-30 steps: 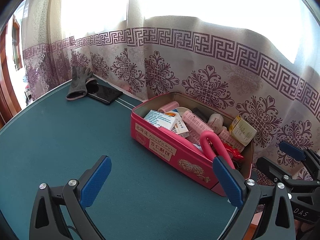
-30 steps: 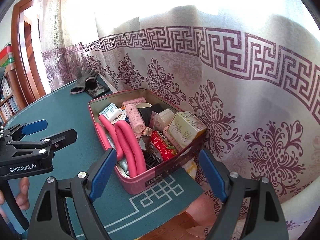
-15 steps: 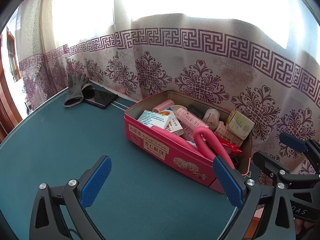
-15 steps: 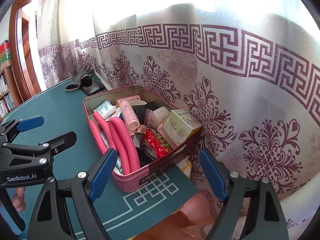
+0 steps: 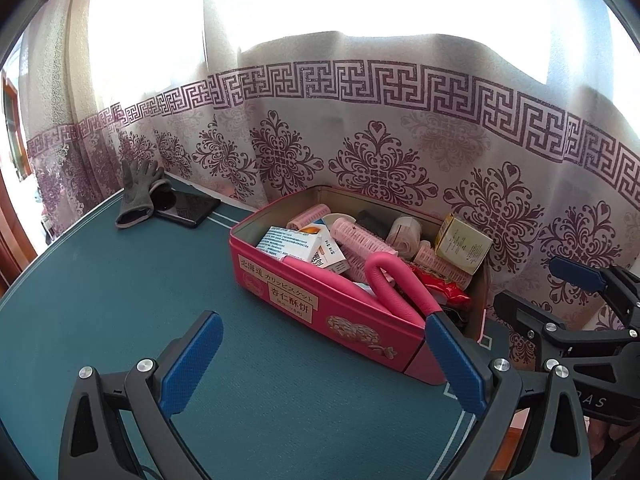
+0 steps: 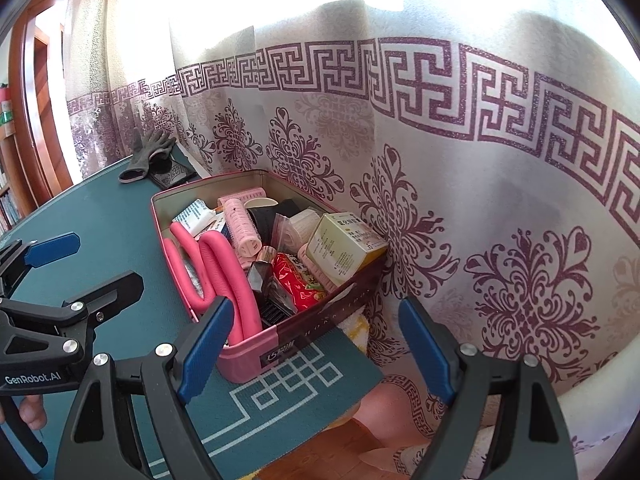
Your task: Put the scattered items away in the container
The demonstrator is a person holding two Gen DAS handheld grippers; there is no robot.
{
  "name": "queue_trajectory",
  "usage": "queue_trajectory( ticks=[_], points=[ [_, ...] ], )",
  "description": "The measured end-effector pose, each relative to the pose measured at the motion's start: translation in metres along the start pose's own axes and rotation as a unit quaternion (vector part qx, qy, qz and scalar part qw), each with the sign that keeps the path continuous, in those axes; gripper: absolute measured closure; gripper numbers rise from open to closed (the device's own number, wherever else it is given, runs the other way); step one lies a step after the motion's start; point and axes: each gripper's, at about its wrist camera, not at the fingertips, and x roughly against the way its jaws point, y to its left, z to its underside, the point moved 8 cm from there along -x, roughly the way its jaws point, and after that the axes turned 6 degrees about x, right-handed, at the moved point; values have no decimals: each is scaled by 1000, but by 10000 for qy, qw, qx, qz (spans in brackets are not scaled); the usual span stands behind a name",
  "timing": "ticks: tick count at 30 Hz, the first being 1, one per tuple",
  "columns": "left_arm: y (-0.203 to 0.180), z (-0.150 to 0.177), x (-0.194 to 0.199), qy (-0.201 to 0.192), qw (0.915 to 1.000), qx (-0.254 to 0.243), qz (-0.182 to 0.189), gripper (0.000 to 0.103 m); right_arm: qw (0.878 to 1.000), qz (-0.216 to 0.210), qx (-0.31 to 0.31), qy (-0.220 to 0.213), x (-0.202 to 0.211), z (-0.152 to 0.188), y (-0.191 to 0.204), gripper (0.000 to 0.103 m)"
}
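On the table: tin (image 5: 320, 308) full, both grippers backed off.
Left gripper (image 5: 320, 360) and right gripper (image 6: 316, 352) gape empty; glove (image 5: 136, 196) stays out.

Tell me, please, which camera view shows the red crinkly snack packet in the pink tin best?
The right wrist view: the red crinkly snack packet lies near and mostly unobstructed. The left wrist view shows only a sliver behind the bent pink foam roller.

Phone (image 5: 185, 208) partly hidden under the glove (image 5: 137, 196); tin's (image 5: 320, 308) lower contents buried (perhaps more rollers).
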Motion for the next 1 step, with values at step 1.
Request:
queue_trajectory(
  ticks=[1],
  points=[
    [0,1,0,22,10000,-29,-18,1,10000,7,-14,3,0,0,-1,16]
  ],
)
